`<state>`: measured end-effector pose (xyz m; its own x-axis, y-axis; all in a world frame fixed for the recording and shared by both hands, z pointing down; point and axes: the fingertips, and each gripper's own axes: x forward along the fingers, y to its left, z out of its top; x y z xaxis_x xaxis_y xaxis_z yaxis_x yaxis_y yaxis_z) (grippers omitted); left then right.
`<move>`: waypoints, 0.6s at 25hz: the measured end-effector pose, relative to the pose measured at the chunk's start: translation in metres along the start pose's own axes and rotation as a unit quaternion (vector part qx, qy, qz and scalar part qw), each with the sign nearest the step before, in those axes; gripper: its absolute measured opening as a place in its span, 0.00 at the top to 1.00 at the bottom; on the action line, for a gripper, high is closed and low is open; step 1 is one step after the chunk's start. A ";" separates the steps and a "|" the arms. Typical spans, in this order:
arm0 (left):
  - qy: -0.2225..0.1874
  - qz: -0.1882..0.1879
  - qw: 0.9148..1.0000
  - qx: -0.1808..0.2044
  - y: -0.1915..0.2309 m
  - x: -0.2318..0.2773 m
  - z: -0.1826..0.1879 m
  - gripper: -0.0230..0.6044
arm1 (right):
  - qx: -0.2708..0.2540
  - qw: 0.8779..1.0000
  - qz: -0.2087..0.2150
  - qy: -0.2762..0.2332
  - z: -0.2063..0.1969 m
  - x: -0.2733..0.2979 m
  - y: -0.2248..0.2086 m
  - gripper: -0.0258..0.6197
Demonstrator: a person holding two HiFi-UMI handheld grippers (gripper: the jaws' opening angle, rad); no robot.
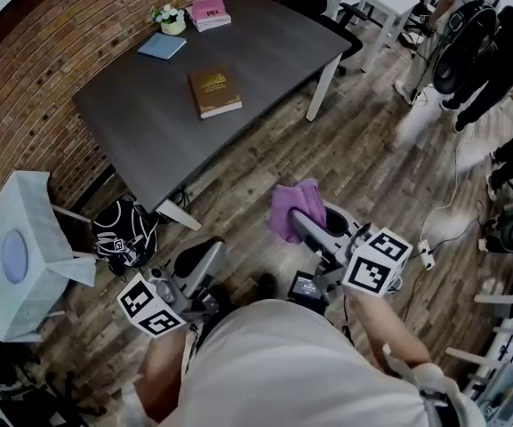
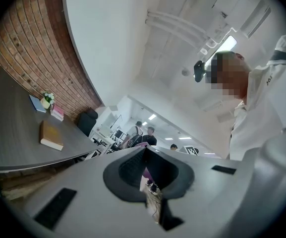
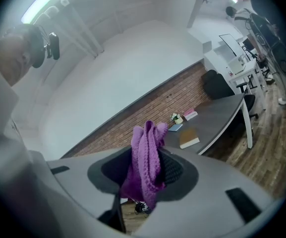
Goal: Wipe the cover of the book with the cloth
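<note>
A brown book (image 1: 214,92) lies closed near the middle of the dark grey table (image 1: 140,123), well ahead of both grippers. It also shows in the left gripper view as the book (image 2: 50,136) and in the right gripper view as the book (image 3: 189,138). My right gripper (image 1: 308,223) is held over the wooden floor, shut on a purple knitted cloth (image 1: 293,207). The cloth (image 3: 145,157) bunches up between the jaws and hangs below them. My left gripper (image 1: 198,261) is low at the left, off the table; its jaws are shut with nothing between them (image 2: 145,155).
At the table's far end are a stack of pink books (image 1: 209,12), a blue notebook (image 1: 162,45) and a small flower pot (image 1: 171,19). A white boxy unit (image 1: 20,252) and a black bag (image 1: 124,229) stand left of the table. A fan (image 1: 465,47) and people stand at the right.
</note>
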<state>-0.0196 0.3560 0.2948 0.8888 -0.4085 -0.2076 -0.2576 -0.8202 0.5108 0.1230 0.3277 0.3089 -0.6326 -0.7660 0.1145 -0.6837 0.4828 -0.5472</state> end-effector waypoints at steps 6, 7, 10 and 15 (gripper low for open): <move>-0.004 0.016 1.000 -0.001 0.003 0.018 -0.005 0.95 | -0.004 1.000 -0.010 0.004 0.013 -0.009 -0.026 0.75; -0.005 0.019 1.000 0.000 0.003 0.020 -0.006 0.95 | -0.008 1.000 -0.010 0.007 0.014 -0.010 -0.029 0.74; -0.006 0.029 1.000 0.003 0.006 0.025 -0.008 0.95 | -0.016 1.000 -0.007 0.017 0.015 -0.010 -0.037 0.74; -0.007 0.045 0.999 0.008 0.018 0.030 -0.007 0.95 | -0.026 0.999 -0.005 0.031 0.015 -0.001 -0.049 0.73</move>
<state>0.0048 0.3320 0.3031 0.8565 -0.4860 -0.1735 -0.3417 -0.7860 0.5152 0.1626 0.2986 0.3233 -0.6464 -0.7437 0.1708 -0.7065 0.4987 -0.5022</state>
